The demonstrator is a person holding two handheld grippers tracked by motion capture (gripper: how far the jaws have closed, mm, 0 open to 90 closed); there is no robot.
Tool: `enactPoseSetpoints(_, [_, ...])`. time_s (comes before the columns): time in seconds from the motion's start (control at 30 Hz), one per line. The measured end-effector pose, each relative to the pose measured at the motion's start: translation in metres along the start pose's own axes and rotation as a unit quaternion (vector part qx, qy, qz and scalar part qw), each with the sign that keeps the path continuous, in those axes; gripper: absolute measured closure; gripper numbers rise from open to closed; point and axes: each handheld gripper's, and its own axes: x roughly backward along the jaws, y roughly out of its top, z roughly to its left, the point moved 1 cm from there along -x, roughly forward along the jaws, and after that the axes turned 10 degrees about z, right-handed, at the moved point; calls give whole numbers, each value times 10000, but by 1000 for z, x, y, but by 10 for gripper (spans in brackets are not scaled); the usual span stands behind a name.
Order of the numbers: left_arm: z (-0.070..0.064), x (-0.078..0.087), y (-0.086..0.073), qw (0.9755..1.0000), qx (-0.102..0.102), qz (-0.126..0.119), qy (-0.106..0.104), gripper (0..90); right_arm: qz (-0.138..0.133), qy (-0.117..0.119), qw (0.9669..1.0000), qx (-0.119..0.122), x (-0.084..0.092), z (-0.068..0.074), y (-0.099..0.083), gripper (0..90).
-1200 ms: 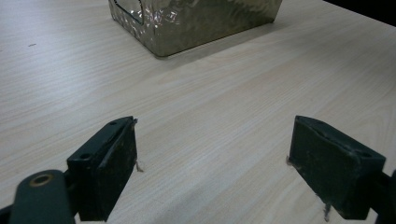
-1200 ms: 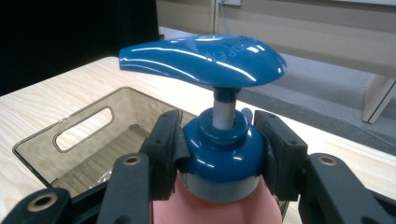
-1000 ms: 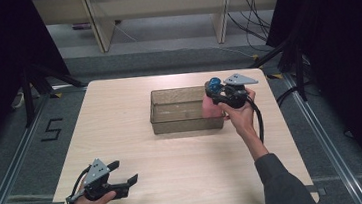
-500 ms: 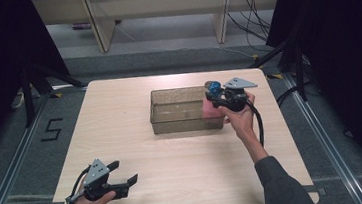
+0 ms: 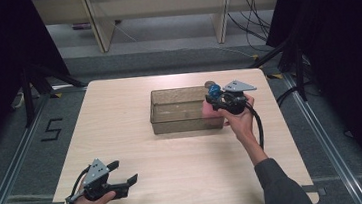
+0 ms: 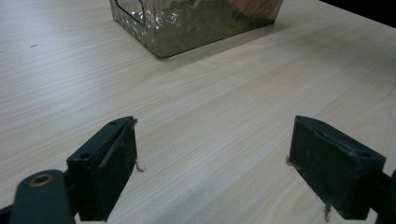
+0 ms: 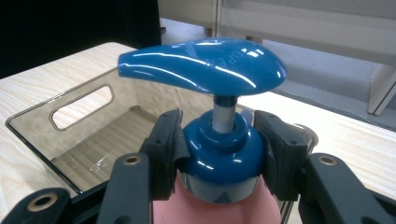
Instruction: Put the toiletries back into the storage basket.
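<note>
A pump bottle (image 5: 207, 110) with a pink body and a blue pump head (image 7: 201, 65) stands upright at the right end of a clear smoky plastic bin (image 5: 171, 125). Its pink body shows through the bin's wall. My right gripper (image 5: 219, 101) is shut on the bottle's blue collar, one pad on each side (image 7: 222, 135). My left gripper (image 5: 125, 171) rests low near the table's front left corner. It is open, with bare tabletop between its jaws (image 6: 214, 128), and it faces the bin (image 6: 187, 23) from far off.
The bin (image 7: 32, 128) has a handle slot in its end wall and looks empty apart from the bottle. The light wooden table (image 5: 120, 118) stands on a grey floor. Shelving legs and cables lie beyond its far edge, with dark curtains at both sides.
My right gripper, with the bottle in it, has sunk slightly at the bin's right end. The left gripper has kept still.
</note>
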Motion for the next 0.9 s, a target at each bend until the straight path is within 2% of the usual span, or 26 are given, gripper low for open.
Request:
enactPoseSetpoints(0.3, [0, 0, 0, 10000, 0, 1, 4, 147, 11, -24, 10000, 11, -2, 0, -4, 537])
enactPoseSetpoints(0.37, [0, 0, 0, 10000, 7, -1, 0, 147, 84, 41, 9999, -131, -2, 3, -5, 537])
enactPoseSetpoints(0.4, [0, 0, 0, 10000, 7, -4, 2, 147, 24, 8, 9999, -154, -3, 3, -6, 537])
enactPoseSetpoints(0.43, [0, 0, 0, 10000, 3, -6, 4, 147, 32, 12, 10000, -64, -3, 2, -6, 537])
enactPoseSetpoints(0.47, [0, 0, 0, 10000, 3, -4, 7, 147, 92, 105, 9998, -157, -3, 4, -7, 537])
enactPoseSetpoints(0.57, [0, 0, 0, 10000, 6, -9, 0, 147, 70, 43, 9999, -58, -4, 3, -8, 537])
enactPoseSetpoints(0.6, [0, 0, 0, 10000, 5, -8, 6, 147, 94, 70, 9998, -157, -4, 5, -9, 537])
enactPoseSetpoints(0.63, [0, 0, 0, 10000, 6, -8, 7, 147, 32, -100, 9999, 90, -4, 3, -9, 536])
enactPoseSetpoints(0.7, [0, 0, 0, 10000, 4, -11, 4, 147, 12, 23, 10000, -4, -5, 5, -9, 536])
enactPoseSetpoints(0.73, [0, 0, 0, 10000, -12, -17, -29, 147, 2, -38, 9999, 101, -5, 3, -9, 536])
enactPoseSetpoints(0.9, [-2, 1, 0, 10000, -49, 8, -15, 147, -50, -114, 9999, 77, -6, 4, -10, 519])
